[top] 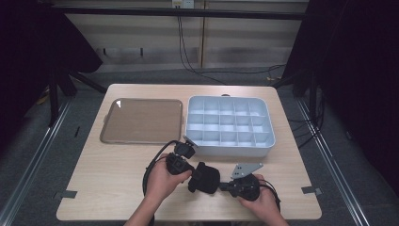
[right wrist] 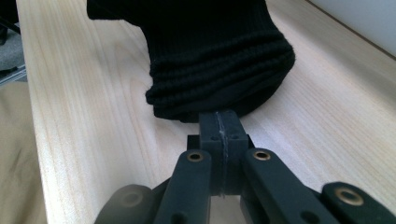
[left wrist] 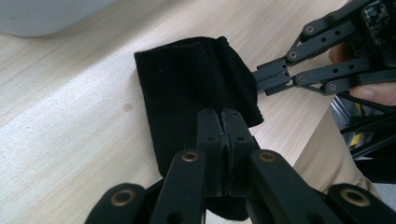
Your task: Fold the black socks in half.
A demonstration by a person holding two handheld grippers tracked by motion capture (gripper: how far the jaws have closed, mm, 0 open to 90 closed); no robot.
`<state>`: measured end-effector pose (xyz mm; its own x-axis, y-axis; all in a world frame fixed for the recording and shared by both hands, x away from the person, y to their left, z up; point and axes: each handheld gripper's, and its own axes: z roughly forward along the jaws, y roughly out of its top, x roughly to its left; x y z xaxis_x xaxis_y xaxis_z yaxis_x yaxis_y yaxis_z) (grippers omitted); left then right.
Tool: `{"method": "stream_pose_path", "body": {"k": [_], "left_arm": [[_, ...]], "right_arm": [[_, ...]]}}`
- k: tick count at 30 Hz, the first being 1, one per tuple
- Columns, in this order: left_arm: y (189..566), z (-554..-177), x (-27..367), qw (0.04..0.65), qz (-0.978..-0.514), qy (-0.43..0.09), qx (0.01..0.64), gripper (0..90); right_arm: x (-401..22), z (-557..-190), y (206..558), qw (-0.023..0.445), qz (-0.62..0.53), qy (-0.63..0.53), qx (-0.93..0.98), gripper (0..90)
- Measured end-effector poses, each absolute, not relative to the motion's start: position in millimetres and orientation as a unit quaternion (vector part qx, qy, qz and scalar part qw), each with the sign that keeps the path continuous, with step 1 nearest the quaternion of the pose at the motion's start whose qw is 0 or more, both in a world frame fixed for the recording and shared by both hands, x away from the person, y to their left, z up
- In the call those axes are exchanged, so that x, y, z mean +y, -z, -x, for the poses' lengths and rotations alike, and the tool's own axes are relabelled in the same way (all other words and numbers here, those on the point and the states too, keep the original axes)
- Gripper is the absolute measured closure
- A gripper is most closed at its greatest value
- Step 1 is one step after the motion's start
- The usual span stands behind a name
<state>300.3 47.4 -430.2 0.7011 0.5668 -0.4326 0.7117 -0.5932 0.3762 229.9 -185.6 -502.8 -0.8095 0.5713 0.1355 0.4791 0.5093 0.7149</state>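
Left gripper (left wrist: pixel 223 122) nearest lens, jaws clamped on black sock (left wrist: pixel 196 88) (folded, ribbed cuff toward right gripper (left wrist: pixel 261 77)); right jaws pinch cuff edge. Sock spans between both over worktop (top: pixel 113 179) near edge, divided bin (top: pixel 229 125) just beyond

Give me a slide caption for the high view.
Two hand-held tools, left tool and right tool, pinch a folded black sock on a wooden table near a divided bin.

Black sock (left wrist: pixel 187 93) between closed fingers (left wrist: pixel 210 140)
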Motion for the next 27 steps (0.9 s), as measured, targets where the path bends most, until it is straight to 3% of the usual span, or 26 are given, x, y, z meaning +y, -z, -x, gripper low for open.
{"method": "stream_pose_path", "body": {"k": [27], "left_arm": [[428.7, -297.8, 36.0, 0.266, -0.889, 0.137, 0.347, 87.4]], "right_arm": [[-182.2, -232.4, 503.6, 0.059, -0.303, -0.396, 0.865, 90.0]]}}
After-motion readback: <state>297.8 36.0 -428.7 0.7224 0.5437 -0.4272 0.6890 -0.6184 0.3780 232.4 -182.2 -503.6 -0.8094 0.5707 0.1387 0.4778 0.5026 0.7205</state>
